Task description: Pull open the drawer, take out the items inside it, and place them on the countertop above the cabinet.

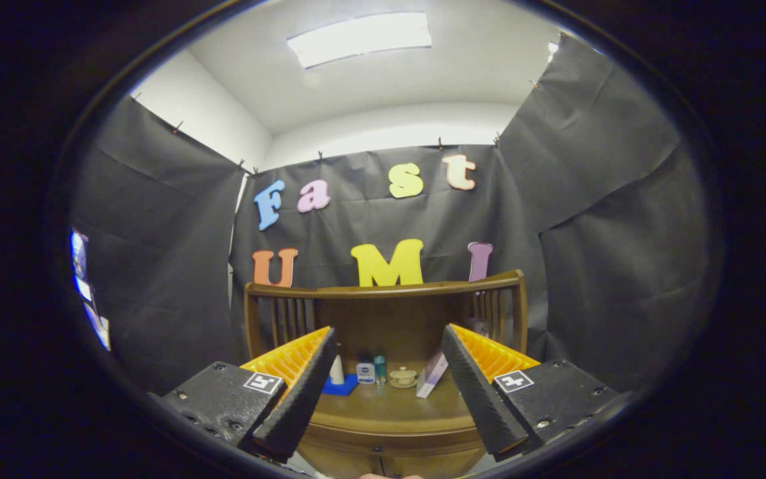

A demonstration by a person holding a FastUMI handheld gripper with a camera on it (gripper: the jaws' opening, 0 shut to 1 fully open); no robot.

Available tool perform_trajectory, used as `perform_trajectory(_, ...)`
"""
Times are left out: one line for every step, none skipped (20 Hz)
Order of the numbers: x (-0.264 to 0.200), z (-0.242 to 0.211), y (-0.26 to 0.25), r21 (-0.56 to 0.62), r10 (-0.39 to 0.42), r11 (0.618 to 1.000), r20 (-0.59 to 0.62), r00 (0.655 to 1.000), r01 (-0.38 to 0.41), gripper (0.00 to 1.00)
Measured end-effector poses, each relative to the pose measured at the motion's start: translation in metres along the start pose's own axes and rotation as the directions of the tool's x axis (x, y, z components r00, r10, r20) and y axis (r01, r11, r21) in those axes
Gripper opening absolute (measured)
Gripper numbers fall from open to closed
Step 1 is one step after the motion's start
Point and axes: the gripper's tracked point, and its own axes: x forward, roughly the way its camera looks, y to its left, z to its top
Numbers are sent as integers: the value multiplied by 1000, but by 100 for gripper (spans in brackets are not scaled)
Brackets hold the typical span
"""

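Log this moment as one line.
tool: open, holding nothing | cabinet: ahead, below fingers | countertop: small items at back | drawer: state unclear

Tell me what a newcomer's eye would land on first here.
The tool stands out first: its two fingers are spread wide apart, gripping nothing. Framed between them is a wooden cabinet with a railed back. On its countertop, a few small items sit in a row beyond the fingers: a white cone on a blue pad, small bottles and a lidded cup.

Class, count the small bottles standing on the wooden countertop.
2: a white bottle and a teal bottle, side by side beyond the open gripper. Others may be hidden behind its fingers.
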Motion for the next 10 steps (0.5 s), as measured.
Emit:
perform_trajectory(5, -10, 1, 2, -4, 1000, -6, 1000, 4, 100)
perform_trajectory(9, -18, 2, -2, -3, 1000, -8, 1000, 3, 100)
perform_trajectory(10, -25, 3, -7, -5, 1000, -11, 1000, 4, 100)
perform_trajectory(14, -35, 6, -15, 0, 1000, -13, 1000, 0, 100)
perform_trajectory(19, -46, 9, -24, 0, 1000, -22, 1000, -1, 100)
perform_trajectory(21, -59, 10, -29, 1, 1000, -32, 999, -2, 100)
perform_trajectory(26, -71, 12, -30, 0, 1000, -47, 999, -1, 100)
perform_trajectory(28, -85, 15, -31, 5, 999, -64, 998, -7, 100)
perform_trajectory(32, -98, 16, -29, 7, 1000, -82, 997, -9, 100)
perform_trajectory(33, -112, 17, -25, 9, 1000, -98, 995, -11, 100)
